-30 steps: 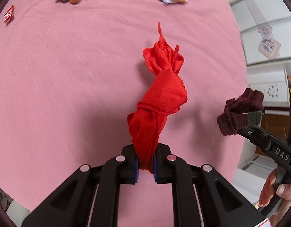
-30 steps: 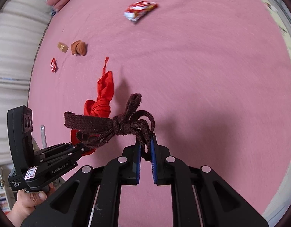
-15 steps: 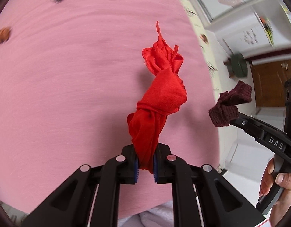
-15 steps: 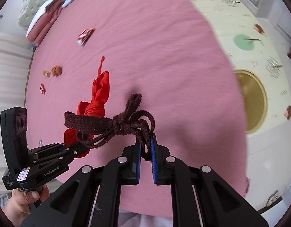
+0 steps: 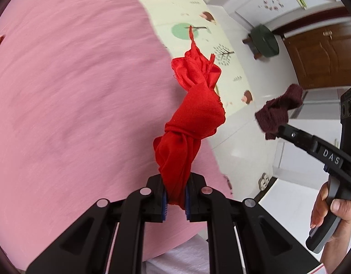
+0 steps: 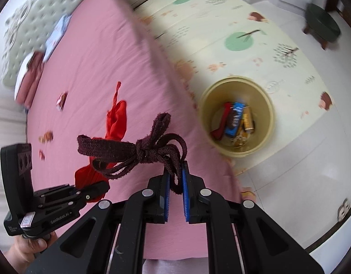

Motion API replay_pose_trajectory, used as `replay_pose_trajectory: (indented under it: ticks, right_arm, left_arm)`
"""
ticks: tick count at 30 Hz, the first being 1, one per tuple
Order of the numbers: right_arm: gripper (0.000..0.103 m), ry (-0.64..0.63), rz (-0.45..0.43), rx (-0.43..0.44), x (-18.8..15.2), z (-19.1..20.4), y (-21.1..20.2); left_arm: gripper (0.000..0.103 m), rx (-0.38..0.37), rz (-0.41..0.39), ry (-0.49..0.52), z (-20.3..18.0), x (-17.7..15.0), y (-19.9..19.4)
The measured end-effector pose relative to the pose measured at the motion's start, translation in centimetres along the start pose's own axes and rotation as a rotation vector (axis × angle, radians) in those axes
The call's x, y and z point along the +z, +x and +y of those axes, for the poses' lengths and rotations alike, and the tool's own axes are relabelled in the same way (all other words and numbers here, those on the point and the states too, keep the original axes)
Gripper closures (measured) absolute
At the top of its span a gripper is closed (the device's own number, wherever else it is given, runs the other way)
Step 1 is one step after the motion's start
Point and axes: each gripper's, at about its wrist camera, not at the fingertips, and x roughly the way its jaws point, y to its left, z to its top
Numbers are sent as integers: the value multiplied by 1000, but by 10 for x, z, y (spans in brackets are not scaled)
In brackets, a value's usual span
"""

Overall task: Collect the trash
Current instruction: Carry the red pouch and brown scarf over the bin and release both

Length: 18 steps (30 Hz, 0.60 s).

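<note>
My left gripper (image 5: 175, 196) is shut on a knotted red cloth (image 5: 193, 118) and holds it up in the air over the bed's edge. My right gripper (image 6: 175, 182) is shut on a knotted dark brown strap (image 6: 138, 150), also held in the air. The strap shows in the left wrist view (image 5: 278, 114) and the red cloth in the right wrist view (image 6: 116, 121). A yellow bin (image 6: 262, 146) stands on the floor beside the bed, to the right of my right gripper, with several wrappers inside.
The pink bed (image 6: 95, 68) still carries small wrappers (image 6: 61, 98) and brown scraps (image 6: 47, 135) to the far left. Pillows (image 6: 29, 77) lie at its head. A patterned play mat (image 6: 244, 22) covers the floor. A dark green stool (image 5: 264, 41) stands near a wooden door (image 5: 321, 52).
Both grippers have swung right with their loads, from over the middle of the bed towards its edge. The floor, the stool and the yellow bin have come into view.
</note>
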Motion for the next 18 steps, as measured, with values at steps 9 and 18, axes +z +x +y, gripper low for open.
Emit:
replay_pose_trajectory:
  ticks: [9,18]
  right_arm:
    - [94,154,-14,-7,27,-79,0]
    - [87,219,-36,19,57,-104,5]
  left_arm:
    - [92,16,57,96,-64,44,39]
    - [81,-50,83,155,-106,88,61]
